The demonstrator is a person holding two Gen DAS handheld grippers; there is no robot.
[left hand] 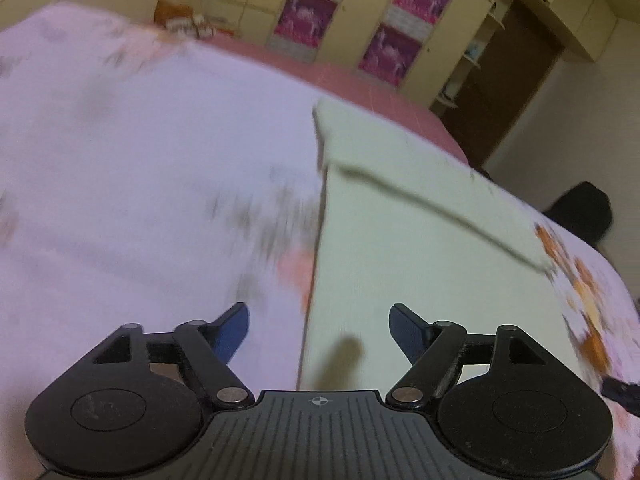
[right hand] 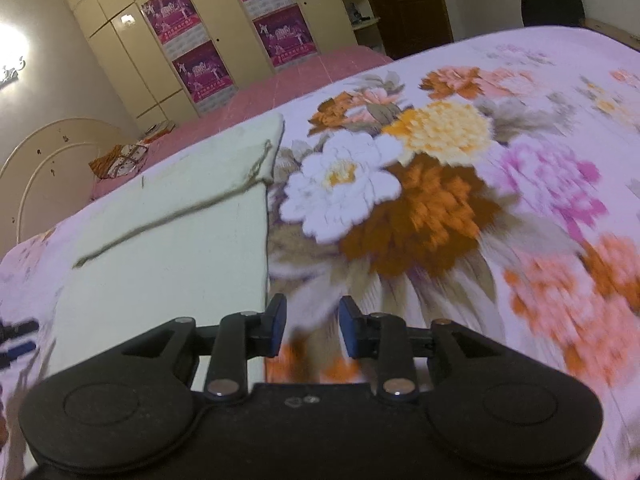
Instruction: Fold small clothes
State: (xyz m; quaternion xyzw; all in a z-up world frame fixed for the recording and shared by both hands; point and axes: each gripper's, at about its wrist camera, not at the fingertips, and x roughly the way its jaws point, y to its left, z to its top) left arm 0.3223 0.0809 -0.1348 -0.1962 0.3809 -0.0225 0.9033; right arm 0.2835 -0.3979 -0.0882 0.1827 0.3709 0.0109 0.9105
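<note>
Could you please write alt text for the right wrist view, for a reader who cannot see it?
The right gripper, its blue-padded jaws slightly apart and empty, hovers beside the right edge of a folded pale green cloth garment lying flat on a floral pink bedsheet. Cream wardrobe doors with magenta posters stand behind.

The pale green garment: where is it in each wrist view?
Left wrist: pale green garment fills centre-right, ahead of the open left gripper.
Right wrist: it lies left of centre.
Shared landmark: magenta posters on the wardrobe.
</note>
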